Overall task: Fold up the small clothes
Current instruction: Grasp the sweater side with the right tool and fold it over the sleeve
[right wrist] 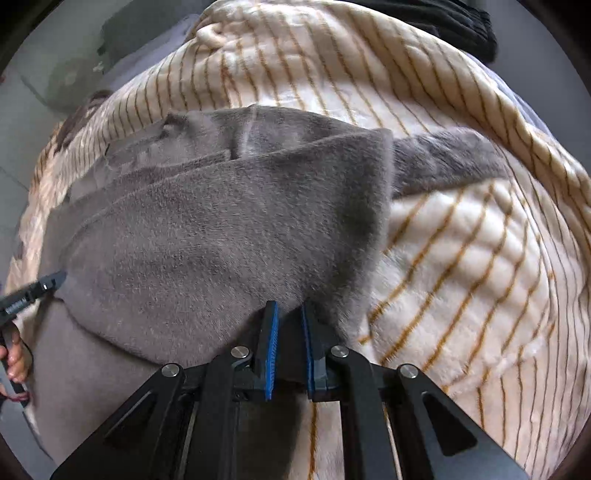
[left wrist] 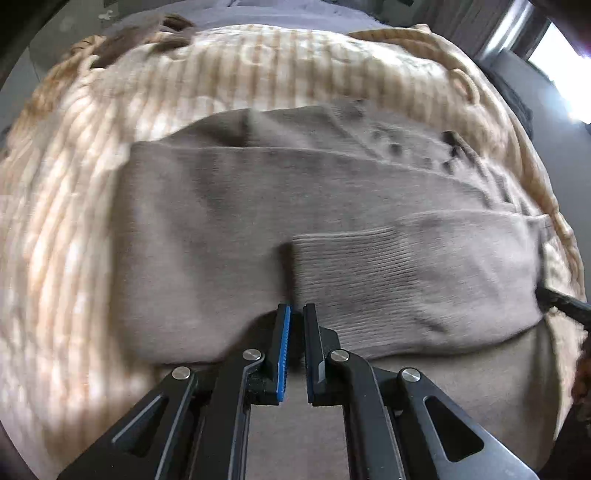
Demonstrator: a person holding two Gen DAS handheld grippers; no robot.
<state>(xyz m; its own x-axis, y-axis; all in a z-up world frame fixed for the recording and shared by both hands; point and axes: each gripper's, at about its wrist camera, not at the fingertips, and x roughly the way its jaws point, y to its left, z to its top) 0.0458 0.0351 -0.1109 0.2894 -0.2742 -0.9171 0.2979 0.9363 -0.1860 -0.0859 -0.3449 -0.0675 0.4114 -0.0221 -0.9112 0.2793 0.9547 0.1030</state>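
A taupe-grey fuzzy garment (left wrist: 240,221) lies partly folded on a cream blanket with tan stripes (left wrist: 74,206). Its ribbed cuff (left wrist: 369,273) lies just ahead of my left gripper (left wrist: 297,310), whose jaws are nearly closed and pinch the garment's near edge. In the right wrist view the same garment (right wrist: 221,236) is lifted into a fold. My right gripper (right wrist: 290,308) is shut on its near right edge. The left gripper's tip (right wrist: 51,280) shows at the garment's left edge in the right wrist view. The right gripper's tip (left wrist: 561,302) shows at the far right in the left wrist view.
The striped blanket (right wrist: 461,258) covers the whole work surface, with a raised rolled edge (left wrist: 461,74) at the back. A black cloth (right wrist: 443,22) lies beyond it. A grey floor (right wrist: 22,122) and a bright window (left wrist: 561,66) lie outside the blanket.
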